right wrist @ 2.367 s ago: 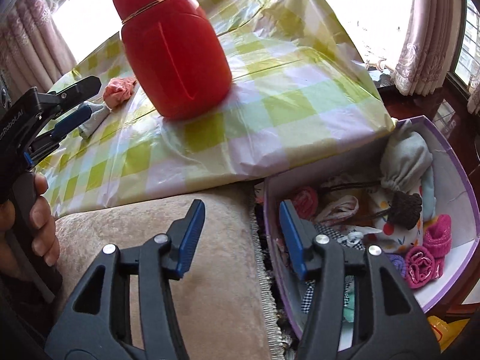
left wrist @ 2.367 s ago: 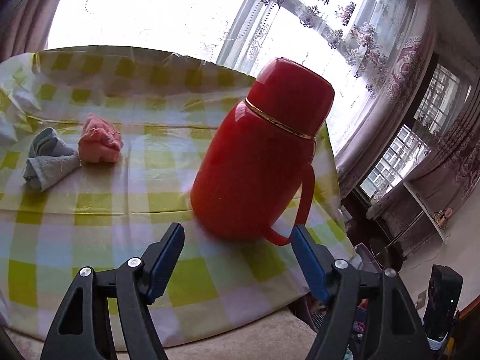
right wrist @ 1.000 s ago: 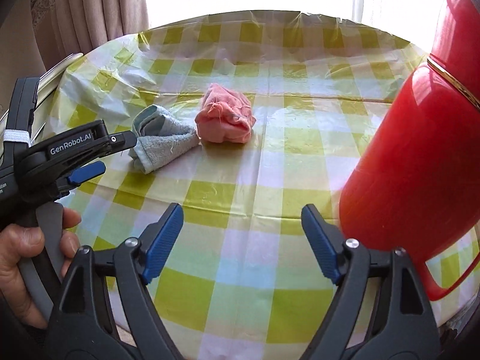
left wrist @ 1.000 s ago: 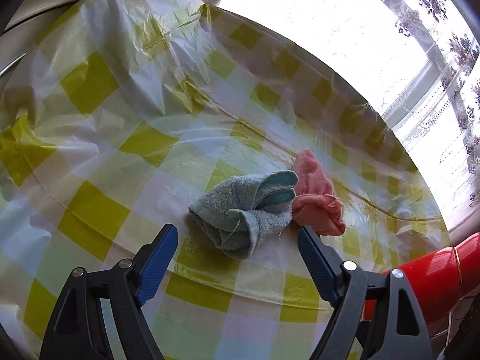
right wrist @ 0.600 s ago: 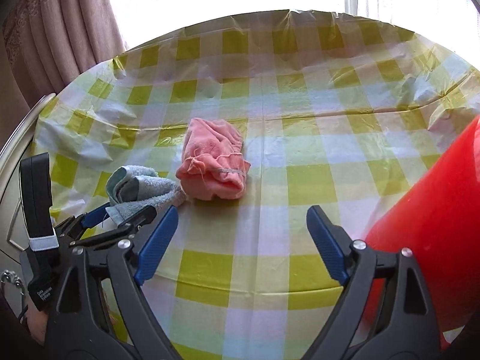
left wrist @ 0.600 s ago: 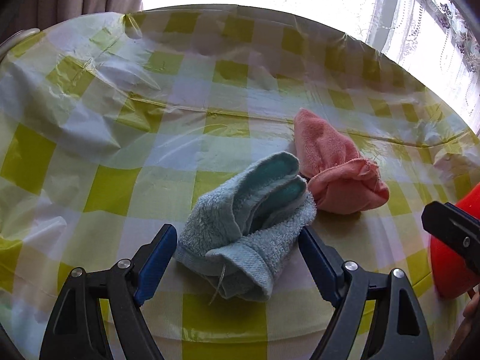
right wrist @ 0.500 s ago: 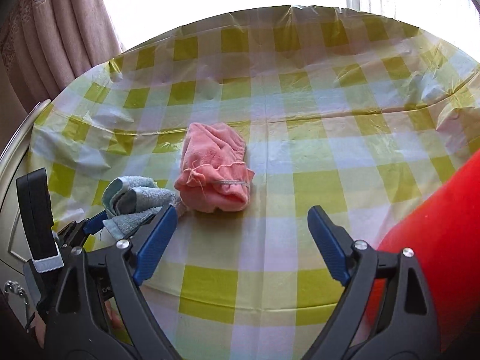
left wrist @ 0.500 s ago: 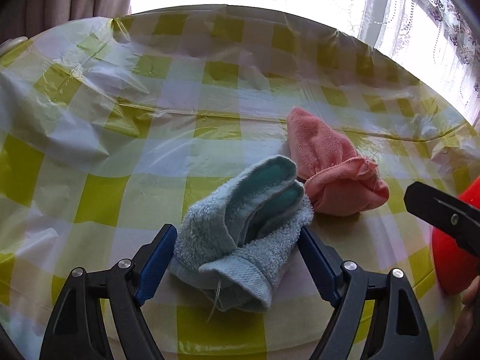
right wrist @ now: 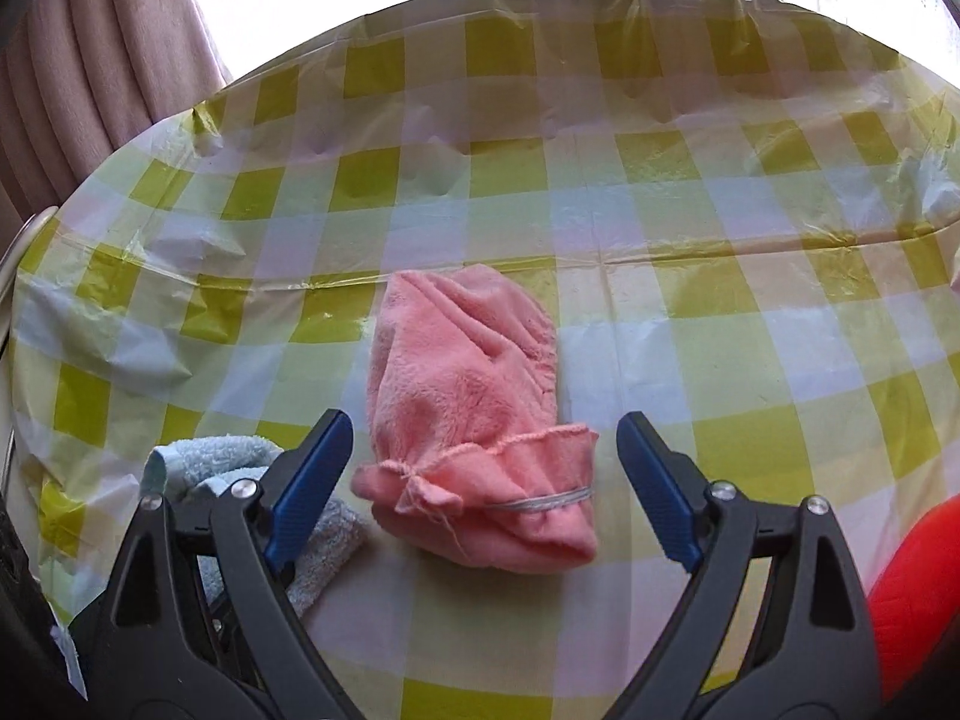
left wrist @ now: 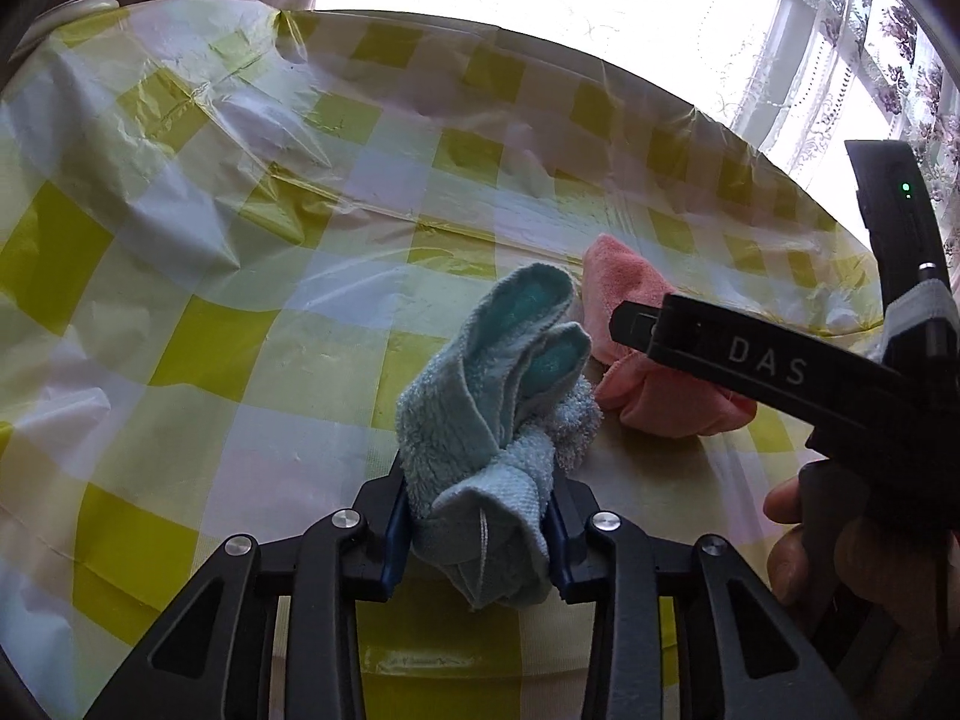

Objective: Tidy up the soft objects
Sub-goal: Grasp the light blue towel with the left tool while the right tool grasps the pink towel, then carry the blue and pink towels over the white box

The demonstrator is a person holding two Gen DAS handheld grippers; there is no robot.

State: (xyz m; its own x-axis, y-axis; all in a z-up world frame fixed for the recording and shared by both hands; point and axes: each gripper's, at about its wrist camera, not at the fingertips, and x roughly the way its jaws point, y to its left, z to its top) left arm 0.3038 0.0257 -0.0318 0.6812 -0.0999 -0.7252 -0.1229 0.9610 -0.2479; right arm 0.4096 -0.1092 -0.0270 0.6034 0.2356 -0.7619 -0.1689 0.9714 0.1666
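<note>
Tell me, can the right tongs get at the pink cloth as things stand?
Probably yes. The right tongs stand open with the pink cloth lying between the tips, nothing on it. The blue cloth, pinched in the left tongs, sits beside it, not across the path.

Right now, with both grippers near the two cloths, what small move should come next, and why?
Probably close the right gripper: its fingers stand open on either side of the pink cloth without pressing it. The left gripper has just been closing and already pinches the blue cloth.
</note>
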